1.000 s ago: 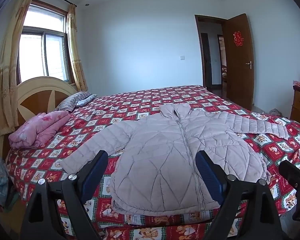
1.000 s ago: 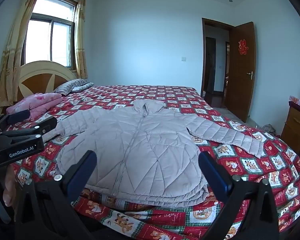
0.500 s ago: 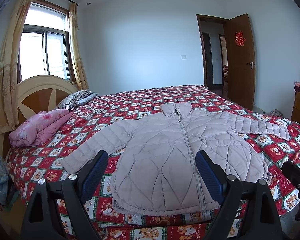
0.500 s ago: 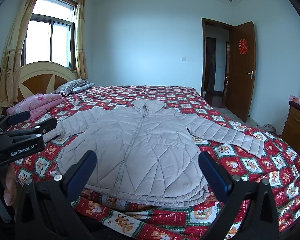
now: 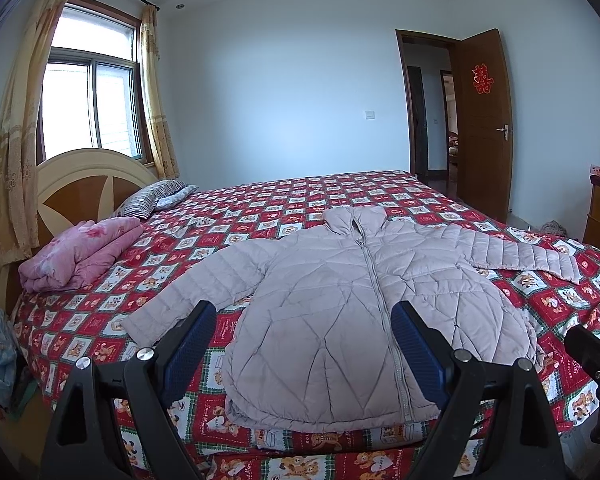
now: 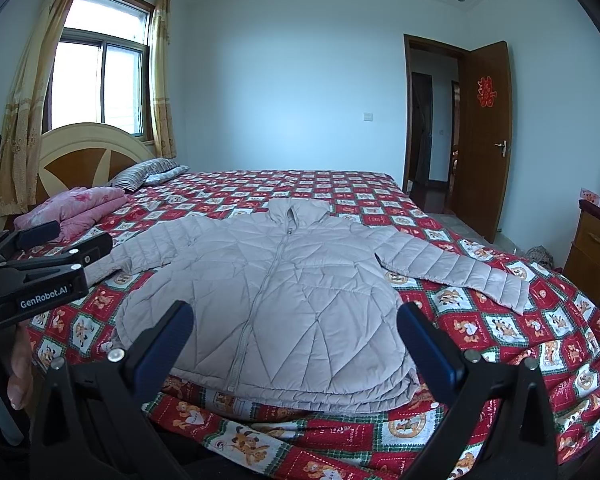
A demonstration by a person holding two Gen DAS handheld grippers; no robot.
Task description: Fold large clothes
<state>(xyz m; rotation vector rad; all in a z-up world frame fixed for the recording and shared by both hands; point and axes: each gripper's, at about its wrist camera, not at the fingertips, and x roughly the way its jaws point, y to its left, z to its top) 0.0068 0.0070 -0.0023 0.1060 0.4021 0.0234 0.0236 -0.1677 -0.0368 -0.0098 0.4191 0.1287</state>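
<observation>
Grippers (image 5: 304,344) (image 6: 292,340) hover level, jaws apart, before jacket (image 5: 340,312).

Jacket (image 5: 352,316) flat on bed (image 5: 284,200)

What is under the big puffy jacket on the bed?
The puffy jacket lies spread flat on a red patterned bedspread with little cartoon animal squares. The squares show all around it. Whatever lies straight beneath the jacket is covered, so I cannot see it.

Cloth on cloth, wood behind
Matt quilted pale grey puffer jacket (image 5: 352,312) beyond the fingers; red patchwork cotton bedspread (image 5: 280,204); glossy wooden headboard (image 5: 80,184).
</observation>
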